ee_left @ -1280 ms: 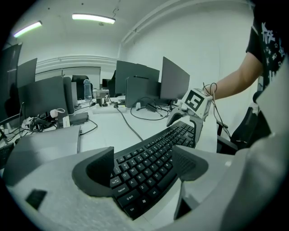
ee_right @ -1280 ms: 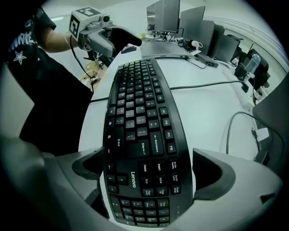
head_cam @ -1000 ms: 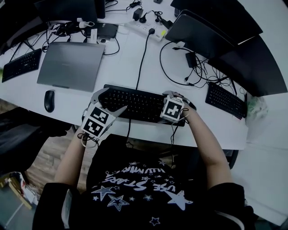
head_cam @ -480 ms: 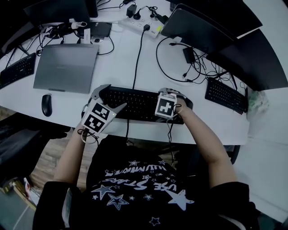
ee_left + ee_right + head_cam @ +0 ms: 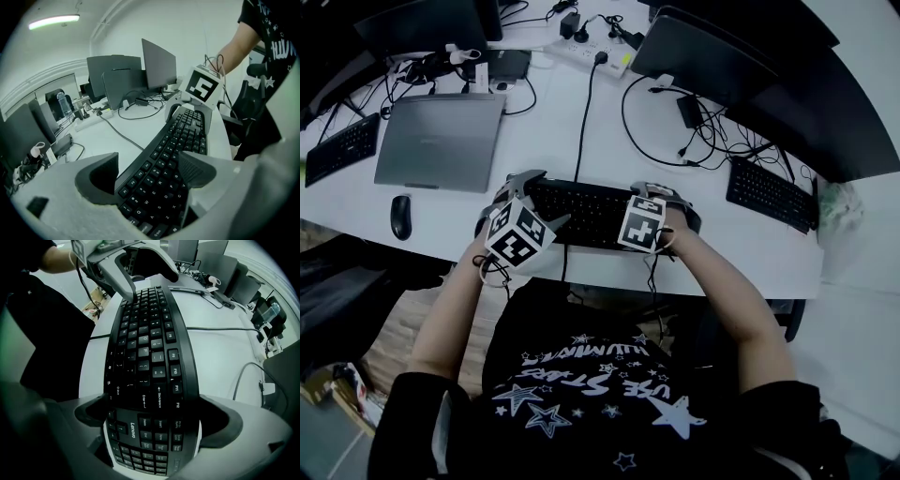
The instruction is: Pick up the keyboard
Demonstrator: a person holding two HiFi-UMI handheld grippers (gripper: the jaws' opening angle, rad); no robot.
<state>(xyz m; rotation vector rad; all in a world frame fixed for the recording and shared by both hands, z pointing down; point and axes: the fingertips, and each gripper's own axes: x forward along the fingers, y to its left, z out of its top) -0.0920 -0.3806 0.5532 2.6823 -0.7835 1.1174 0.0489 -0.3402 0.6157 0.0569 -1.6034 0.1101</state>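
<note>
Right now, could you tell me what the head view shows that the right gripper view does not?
Only the head view shows the mouse and a second keyboard on the right. Only the right gripper view shows the right gripper with its jaws against both long edges of the keyboard, at the number-pad end. Both show that keyboard, the cable, the left gripper at its other end and the white table.

Black full-size keyboard [image 5: 586, 211], number pad at its right end, is lying keys-up; long side is running along the near edge of the white desk [image 5: 544, 141].
</note>
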